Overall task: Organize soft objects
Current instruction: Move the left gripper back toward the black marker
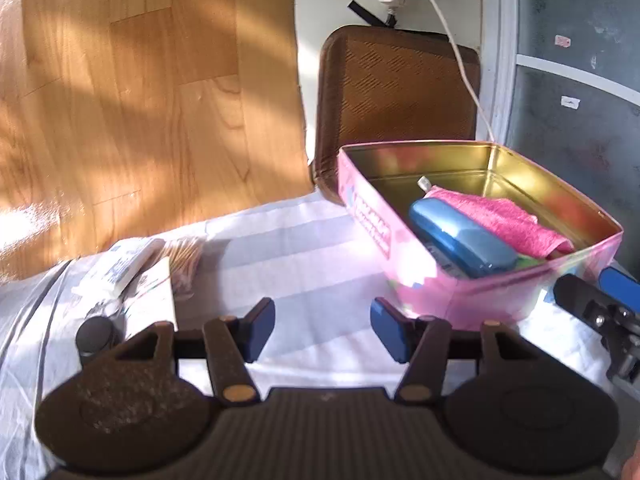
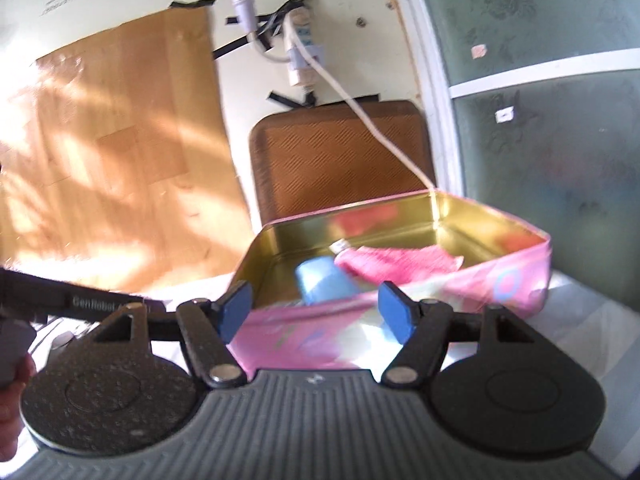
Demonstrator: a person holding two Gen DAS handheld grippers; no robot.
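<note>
A pink tin box (image 1: 404,256) with a gold inside stands on the white striped cloth (image 1: 304,264). Inside it lie a folded pink towel (image 1: 500,216) and a blue pouch (image 1: 460,240). My left gripper (image 1: 323,330) hovers open over the cloth, just left of the tin's near corner, nothing between its blue pads. The right wrist view shows the same tin (image 2: 500,280) close up, with the towel (image 2: 400,262) and the blue pouch (image 2: 324,280) in it. My right gripper (image 2: 316,312) stands open in front of the tin's near wall, holding nothing. Its tip (image 1: 592,304) shows at the left view's right edge.
Left of my left gripper lie a white packet (image 1: 120,266), a bundle of thin wooden sticks (image 1: 184,260) and some paper. A brown woven mat (image 1: 400,92) leans on the wall behind the tin, with a white cable (image 1: 460,60) hanging across it. A frosted glass door (image 1: 580,100) stands at right.
</note>
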